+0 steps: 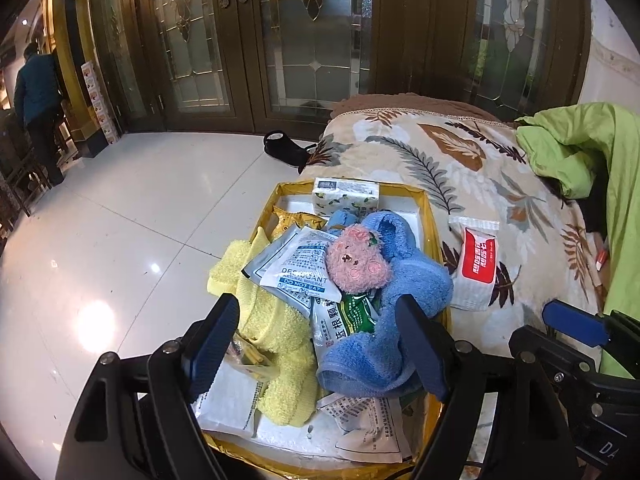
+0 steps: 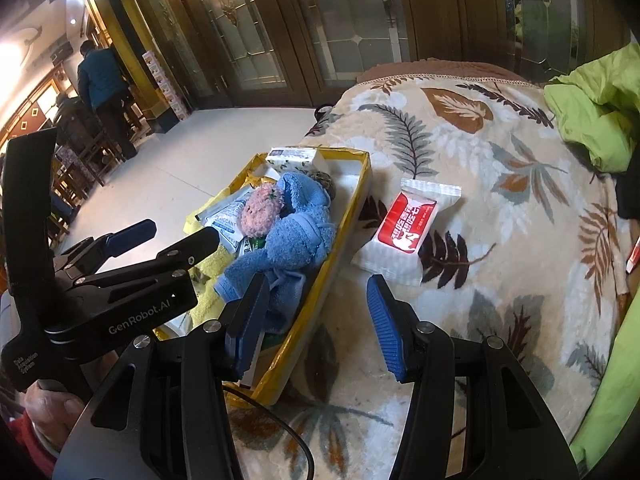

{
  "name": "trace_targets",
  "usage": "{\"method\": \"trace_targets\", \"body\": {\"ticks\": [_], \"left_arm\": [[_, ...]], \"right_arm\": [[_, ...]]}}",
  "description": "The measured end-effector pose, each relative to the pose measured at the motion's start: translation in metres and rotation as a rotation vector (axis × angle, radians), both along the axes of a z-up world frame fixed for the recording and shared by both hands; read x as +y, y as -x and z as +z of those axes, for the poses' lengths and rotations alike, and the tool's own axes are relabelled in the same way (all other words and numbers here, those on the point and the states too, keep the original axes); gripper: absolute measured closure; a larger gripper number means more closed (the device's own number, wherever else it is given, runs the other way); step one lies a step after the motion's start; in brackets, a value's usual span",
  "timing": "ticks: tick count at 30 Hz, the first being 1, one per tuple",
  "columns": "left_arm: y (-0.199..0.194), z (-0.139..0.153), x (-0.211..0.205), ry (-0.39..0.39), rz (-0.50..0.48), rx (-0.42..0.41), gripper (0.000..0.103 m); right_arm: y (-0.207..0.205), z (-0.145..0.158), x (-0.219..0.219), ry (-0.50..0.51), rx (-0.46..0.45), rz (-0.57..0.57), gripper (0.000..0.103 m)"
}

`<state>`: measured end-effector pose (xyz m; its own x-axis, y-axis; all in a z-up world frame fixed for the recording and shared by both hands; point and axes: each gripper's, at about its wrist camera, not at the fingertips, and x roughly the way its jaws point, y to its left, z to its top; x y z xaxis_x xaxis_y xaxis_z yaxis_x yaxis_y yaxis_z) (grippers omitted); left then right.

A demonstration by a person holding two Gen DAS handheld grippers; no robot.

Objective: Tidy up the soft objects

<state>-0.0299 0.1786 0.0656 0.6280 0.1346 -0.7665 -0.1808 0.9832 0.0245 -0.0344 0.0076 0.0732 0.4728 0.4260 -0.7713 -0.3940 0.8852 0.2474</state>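
A gold-rimmed box [image 1: 426, 216] [image 2: 352, 208] lies on a floral blanket [image 2: 480, 160]. In it are a blue towel [image 1: 412, 280] [image 2: 296, 232], a pink plush bear head [image 1: 356, 264] [image 2: 260, 212], a yellow towel [image 1: 276, 332], desiccant sachets [image 1: 296, 272] and a tissue pack [image 1: 346, 196]. My left gripper [image 1: 320, 344] [image 2: 172, 236] hovers open over the box's near end, with the towels below its fingers and nothing pinched. My right gripper [image 2: 318, 320] is open and empty above the box's right rim. A red-and-white packet [image 2: 408, 232] [image 1: 478, 260] lies on the blanket beyond it.
A crumpled green jacket [image 1: 580, 152] [image 2: 600, 120] covers the blanket's right side. Glossy white floor tiles [image 1: 120, 240] spread to the left, with a black object [image 1: 284, 146] on them by the glass doors. A person [image 1: 38, 100] stands far off at the left.
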Motion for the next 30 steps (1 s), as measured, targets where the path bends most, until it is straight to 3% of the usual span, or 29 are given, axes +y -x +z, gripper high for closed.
{"method": "trace_targets", "body": {"ticks": [30], "left_arm": [[0.004, 0.0059, -0.0007, 0.042, -0.034, -0.059, 0.023]], "right_arm": [[0.0051, -0.0043, 0.002, -0.002, 0.012, -0.003, 0.052]]}}
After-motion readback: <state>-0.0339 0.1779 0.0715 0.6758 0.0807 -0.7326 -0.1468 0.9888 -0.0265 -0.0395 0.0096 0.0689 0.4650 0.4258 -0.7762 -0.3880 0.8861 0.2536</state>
